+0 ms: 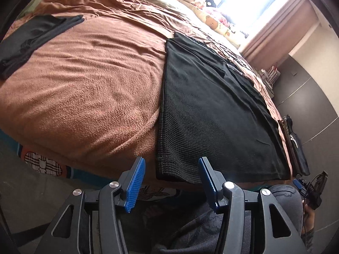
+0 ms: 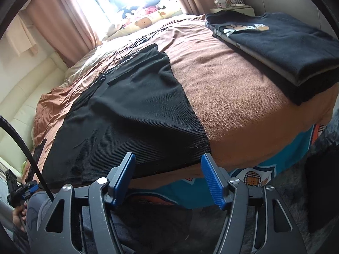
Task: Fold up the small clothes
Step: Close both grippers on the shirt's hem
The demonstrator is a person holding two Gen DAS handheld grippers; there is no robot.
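Broadly, a bed (image 1: 89,89) under a brown blanket (image 2: 233,105) fills both views, and everything else sits relative to it. Across its near half lies a black knit garment (image 1: 211,116), spread flat, its ribbed hem reaching the bed's near edge and hanging slightly over it. A stack of folded dark clothes (image 2: 275,50), the top one showing a printed bear design, rests on the bed toward its right side in the right wrist view. Another folded dark piece (image 1: 31,42) lies on the bed's far left in the left wrist view. Pillows and soft toys (image 2: 148,14) crowd the bed's head below a bright window with pink curtains (image 2: 70,25).

The left gripper (image 1: 171,182) hovers at the bed's near edge, its blue fingers (image 1: 135,186) partly spread on either side of the garment's left hem corner, not pressing it. The right gripper (image 2: 169,180) is poised likewise at the right hem corner, fingers (image 2: 211,182) partly apart, the cloth edge just ahead of them and ungripped.
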